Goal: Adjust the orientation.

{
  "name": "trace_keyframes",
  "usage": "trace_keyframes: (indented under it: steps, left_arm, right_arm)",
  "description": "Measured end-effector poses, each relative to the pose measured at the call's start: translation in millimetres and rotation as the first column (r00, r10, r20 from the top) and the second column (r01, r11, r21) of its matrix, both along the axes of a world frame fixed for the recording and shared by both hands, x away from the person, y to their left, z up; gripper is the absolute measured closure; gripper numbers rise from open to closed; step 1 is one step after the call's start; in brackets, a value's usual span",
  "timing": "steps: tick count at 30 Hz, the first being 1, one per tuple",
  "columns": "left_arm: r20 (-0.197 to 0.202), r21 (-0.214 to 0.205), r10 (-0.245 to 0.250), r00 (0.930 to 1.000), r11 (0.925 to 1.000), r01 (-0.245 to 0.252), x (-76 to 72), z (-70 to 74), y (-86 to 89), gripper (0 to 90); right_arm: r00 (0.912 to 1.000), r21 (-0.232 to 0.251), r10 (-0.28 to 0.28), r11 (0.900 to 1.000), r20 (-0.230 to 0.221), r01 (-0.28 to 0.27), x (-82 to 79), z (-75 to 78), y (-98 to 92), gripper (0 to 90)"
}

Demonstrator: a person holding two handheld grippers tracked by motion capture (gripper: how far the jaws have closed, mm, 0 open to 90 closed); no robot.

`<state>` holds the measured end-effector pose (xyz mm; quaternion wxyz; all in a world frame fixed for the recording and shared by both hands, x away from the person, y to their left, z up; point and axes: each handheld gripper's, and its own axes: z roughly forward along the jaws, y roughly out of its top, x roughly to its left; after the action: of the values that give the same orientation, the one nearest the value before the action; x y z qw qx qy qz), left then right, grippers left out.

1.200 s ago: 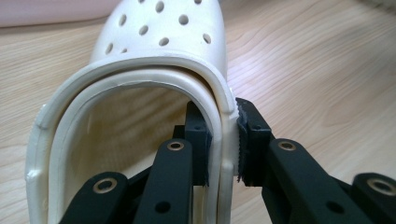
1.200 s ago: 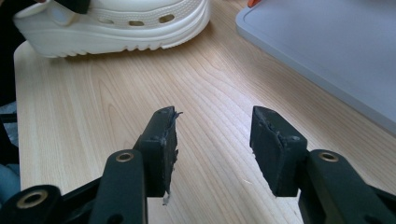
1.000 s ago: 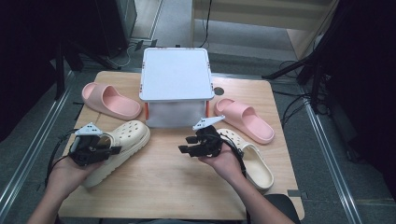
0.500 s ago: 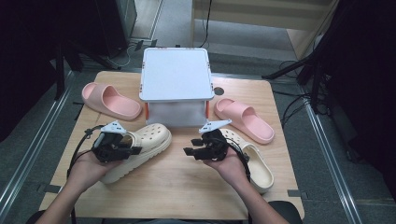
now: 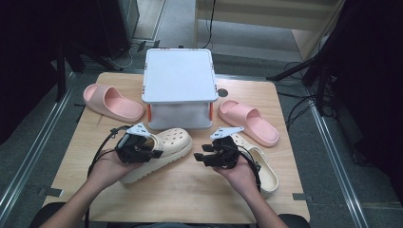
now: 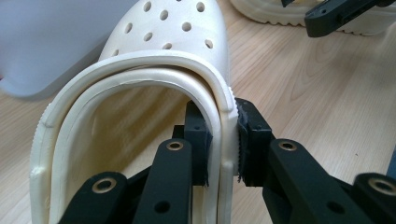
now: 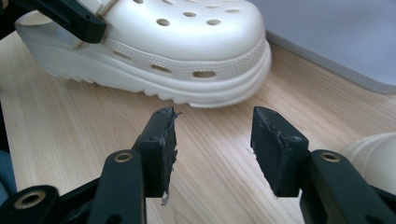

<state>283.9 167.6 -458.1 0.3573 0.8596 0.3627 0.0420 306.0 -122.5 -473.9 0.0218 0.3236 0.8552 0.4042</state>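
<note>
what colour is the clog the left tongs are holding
Cream clog, with round holes over the toe; clearest in the left gripper view.

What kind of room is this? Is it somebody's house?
Probably not a house: it looks like a lab or workshop set up for recording. A plain wooden table stands on a grey floor with cables trailing beside it, dark stands around it, and a person holds a gripper in each hand.

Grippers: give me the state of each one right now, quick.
Left gripper: closed on the heel rim of the cream perforated foam clog.
Right gripper: open, holding nothing, above the wooden table.
</note>
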Motion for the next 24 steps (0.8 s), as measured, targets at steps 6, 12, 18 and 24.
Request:
trace_keyframes:
  steps: [6,12,18,24]
  left_arm:
    - [-0.005,0.015,-0.051,0.9987,0.9986,0.051,2.6,-4.5,-15.2,76.7]
    - [-0.023,0.021,-0.102,0.9945,0.9945,0.103,2.5,-10.6,-20.4,72.1]
    - [-0.045,0.008,-0.098,0.9942,0.9951,0.098,3.5,-9.6,-16.3,55.3]
    - [-0.023,-0.006,-0.091,0.9956,0.9958,0.091,-2.5,5.4,1.4,51.9]
  right_arm:
    - [0.9998,-0.007,-0.018,0.9998,-0.002,0.018,-4.8,-1.7,-4.6,51.1]
    - [0.9994,-0.010,-0.035,0.9993,-0.006,0.035,-6.8,-3.2,-7.5,51.1]
    - [0.9995,0.001,-0.031,0.9995,0.004,0.031,-8.6,-2.7,-4.9,51.8]
    - [0.9997,0.003,-0.023,0.9997,-0.003,0.023,-8.6,-5.0,0.1,52.0]
